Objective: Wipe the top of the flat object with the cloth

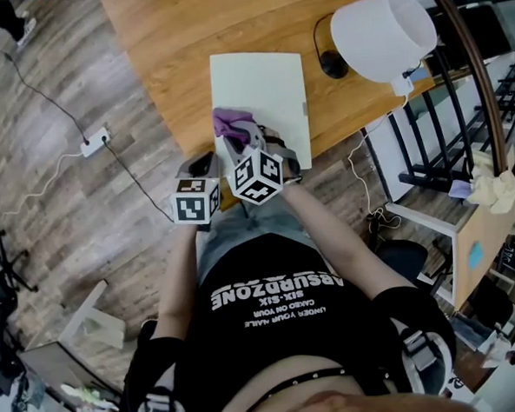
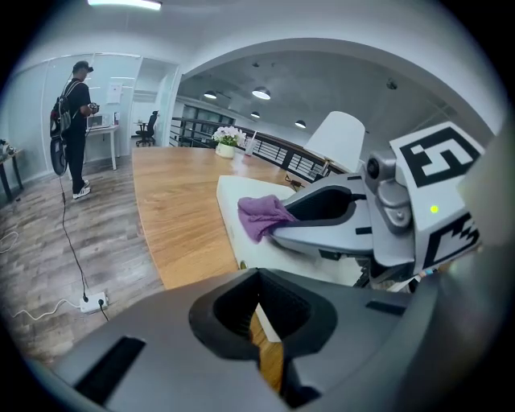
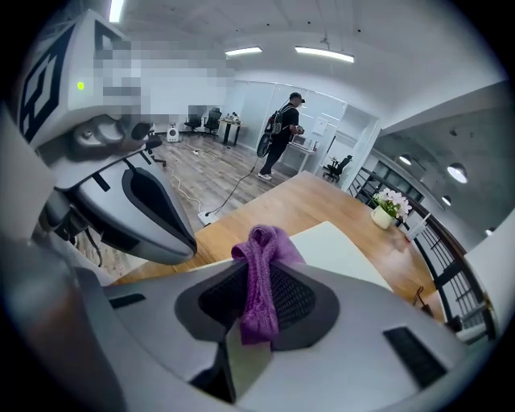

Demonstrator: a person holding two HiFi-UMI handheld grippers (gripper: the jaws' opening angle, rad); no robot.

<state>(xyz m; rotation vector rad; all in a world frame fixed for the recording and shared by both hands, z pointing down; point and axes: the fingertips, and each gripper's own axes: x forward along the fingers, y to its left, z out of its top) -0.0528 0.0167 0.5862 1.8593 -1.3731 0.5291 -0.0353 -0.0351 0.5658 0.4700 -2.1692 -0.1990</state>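
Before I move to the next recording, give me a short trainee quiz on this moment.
1. True or false: the right gripper is shut on the cloth.
2. Which surface is the cloth over? A) the board B) the floor C) the lamp
3. Fill in: the jaws of the left gripper are together and hold ____.

Key: 1 true; 2 A; 3 nothing.
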